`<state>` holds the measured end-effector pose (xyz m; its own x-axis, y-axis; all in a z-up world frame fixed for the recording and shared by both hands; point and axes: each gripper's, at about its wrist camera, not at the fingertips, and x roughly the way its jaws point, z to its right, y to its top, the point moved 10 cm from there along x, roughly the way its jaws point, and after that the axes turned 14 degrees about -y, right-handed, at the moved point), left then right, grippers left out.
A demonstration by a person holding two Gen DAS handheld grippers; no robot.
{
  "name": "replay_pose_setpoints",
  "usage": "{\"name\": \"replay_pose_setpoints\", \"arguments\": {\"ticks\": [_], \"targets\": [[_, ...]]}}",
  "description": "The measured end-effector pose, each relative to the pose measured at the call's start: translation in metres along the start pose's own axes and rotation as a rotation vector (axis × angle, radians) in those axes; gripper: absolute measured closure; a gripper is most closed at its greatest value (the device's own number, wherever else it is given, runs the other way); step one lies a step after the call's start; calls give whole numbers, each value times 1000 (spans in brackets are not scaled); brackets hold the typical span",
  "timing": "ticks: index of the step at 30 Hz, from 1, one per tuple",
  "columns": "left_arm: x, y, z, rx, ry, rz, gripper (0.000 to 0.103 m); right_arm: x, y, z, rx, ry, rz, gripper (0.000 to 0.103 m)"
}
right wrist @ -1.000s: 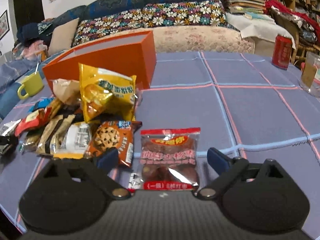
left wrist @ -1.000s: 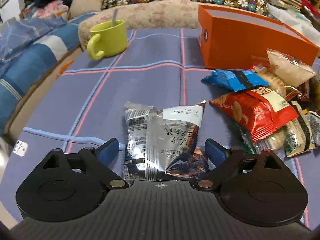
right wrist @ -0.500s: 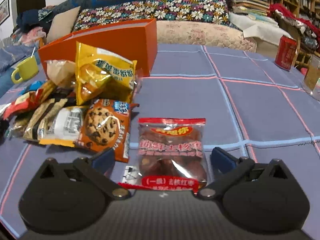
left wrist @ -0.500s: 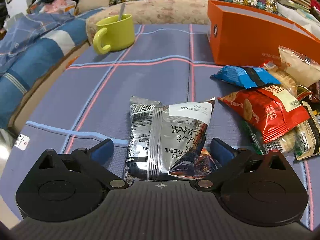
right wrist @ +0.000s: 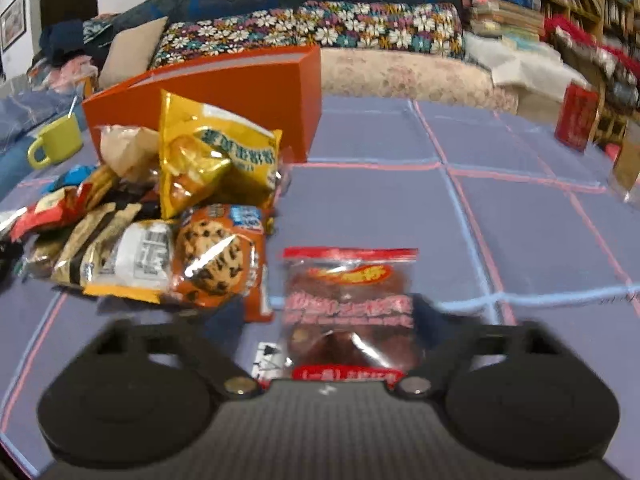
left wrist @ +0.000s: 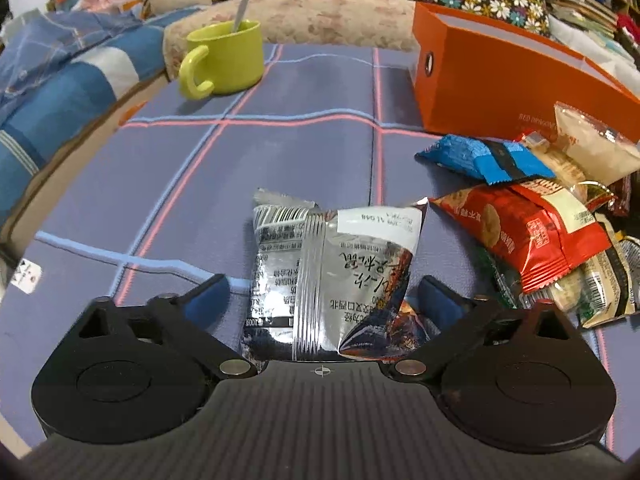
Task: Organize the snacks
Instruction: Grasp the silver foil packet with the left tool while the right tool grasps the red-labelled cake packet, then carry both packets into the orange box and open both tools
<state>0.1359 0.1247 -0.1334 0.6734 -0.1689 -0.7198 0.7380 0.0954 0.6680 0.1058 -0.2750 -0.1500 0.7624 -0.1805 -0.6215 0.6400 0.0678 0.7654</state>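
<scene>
A silver snack packet lies on the purple checked tablecloth between the fingers of my left gripper, which is open around it. A clear red-topped packet of dark cakes lies between the fingers of my right gripper, which is open; this view is blurred. An orange box stands open at the back and also shows in the right wrist view. A heap of snack packets lies before it: a red one, a blue one, a yellow one, a cookie packet.
A green mug with a spoon stands at the far left near the table edge. A red can and a glass stand at the far right. A sofa with cushions lies behind the table.
Both grippers have moved slightly forward and lower over their packets. The right gripper's fingers have closed in somewhat around the red-topped packet. The packets have not been lifted.
</scene>
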Motion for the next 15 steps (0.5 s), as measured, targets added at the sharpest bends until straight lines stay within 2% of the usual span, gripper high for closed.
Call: {"name": "replay_pose_setpoints", "arguments": {"ticks": [1,2,5,8,10,12,13,15], "targets": [[-2,2,2,14,-10,13,68,-1,0,1,2,5,-3,44],[-4,2,5,28,-14,17,77,-2,-1,2,2,6,-3,44],[-6,1,7,41,-10,21,81,-5,-5,6,1,4,-4,44],[-8,-1,5,33,-20,15,80,-10,-10,14,8,-1,-8,44],[-7,-1,3,26,-22,7,74,-12,-13,18,9,-5,-7,43],[-6,-4,2,23,2,-8,41,-14,-16,21,13,-7,-9,40],[-5,-5,3,27,19,-15,39,-14,-16,21,17,-5,-13,36],[-5,-5,8,55,32,-15,37,-13,-15,19,30,7,-16,35]]}}
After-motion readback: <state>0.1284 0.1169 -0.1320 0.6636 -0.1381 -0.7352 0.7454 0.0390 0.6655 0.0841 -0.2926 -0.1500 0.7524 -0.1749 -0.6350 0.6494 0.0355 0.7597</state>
